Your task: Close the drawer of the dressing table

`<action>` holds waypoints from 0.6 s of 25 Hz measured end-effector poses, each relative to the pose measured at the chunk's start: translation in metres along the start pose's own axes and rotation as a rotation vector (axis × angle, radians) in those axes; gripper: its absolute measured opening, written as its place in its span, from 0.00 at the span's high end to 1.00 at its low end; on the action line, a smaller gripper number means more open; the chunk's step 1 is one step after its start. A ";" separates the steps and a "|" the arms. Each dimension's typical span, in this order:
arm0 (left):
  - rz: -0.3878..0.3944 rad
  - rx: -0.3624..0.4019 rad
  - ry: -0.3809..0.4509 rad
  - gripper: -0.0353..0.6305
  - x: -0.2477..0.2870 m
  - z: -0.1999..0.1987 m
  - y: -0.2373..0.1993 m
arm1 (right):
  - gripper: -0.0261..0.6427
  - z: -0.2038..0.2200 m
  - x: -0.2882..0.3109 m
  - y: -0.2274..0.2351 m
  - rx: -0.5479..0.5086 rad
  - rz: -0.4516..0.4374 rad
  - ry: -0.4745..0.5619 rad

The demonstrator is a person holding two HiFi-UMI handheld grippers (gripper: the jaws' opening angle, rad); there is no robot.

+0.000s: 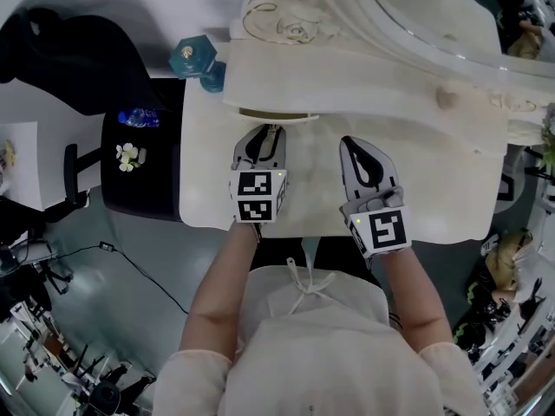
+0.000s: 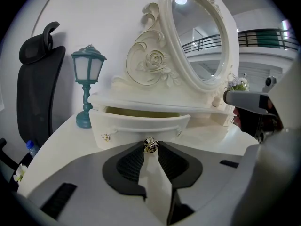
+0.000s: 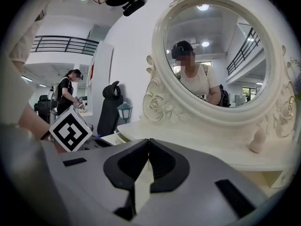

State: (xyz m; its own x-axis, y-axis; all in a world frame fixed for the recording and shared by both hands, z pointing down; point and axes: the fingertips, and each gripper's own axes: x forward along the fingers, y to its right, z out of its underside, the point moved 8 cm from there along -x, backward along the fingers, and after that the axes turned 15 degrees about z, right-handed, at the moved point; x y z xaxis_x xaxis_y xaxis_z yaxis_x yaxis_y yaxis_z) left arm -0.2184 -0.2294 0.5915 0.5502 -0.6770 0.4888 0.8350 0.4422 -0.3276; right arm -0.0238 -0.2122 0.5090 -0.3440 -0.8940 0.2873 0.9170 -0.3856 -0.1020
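The white dressing table [image 1: 416, 189] carries a small curved drawer [image 2: 141, 126] under its mirror shelf, standing partly pulled out with its dark inside showing along the top. My left gripper [image 2: 150, 144] is shut on the drawer's gold middle knob [image 2: 150, 145]. In the head view the left gripper [image 1: 269, 130] reaches the drawer front [image 1: 277, 115]. My right gripper [image 1: 350, 144] hovers over the tabletop to the right, apart from the drawer. In its own view the right gripper [image 3: 149, 141] has its tips together with nothing between them.
An oval mirror [image 2: 200, 36] in a carved frame rises behind the drawer. A teal lantern lamp [image 2: 88, 86] stands on the table's back left corner. A black office chair [image 1: 130, 154] with a water bottle [image 1: 139, 118] sits left of the table. A person [image 3: 68, 91] stands far off.
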 end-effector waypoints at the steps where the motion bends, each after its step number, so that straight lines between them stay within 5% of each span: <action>1: 0.000 -0.001 0.000 0.79 0.001 -0.001 -0.001 | 0.95 0.000 0.001 0.000 -0.003 0.001 -0.004; 15: 0.023 -0.009 0.010 0.78 0.017 -0.018 -0.015 | 0.95 -0.001 0.015 0.002 0.003 0.012 -0.030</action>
State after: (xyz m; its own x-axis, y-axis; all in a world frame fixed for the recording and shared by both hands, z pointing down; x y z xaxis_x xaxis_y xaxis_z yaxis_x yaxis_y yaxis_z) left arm -0.2213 -0.2577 0.5901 0.5692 -0.6723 0.4733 0.8220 0.4525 -0.3459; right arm -0.0271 -0.2269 0.5125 -0.3265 -0.8914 0.3143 0.9217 -0.3739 -0.1032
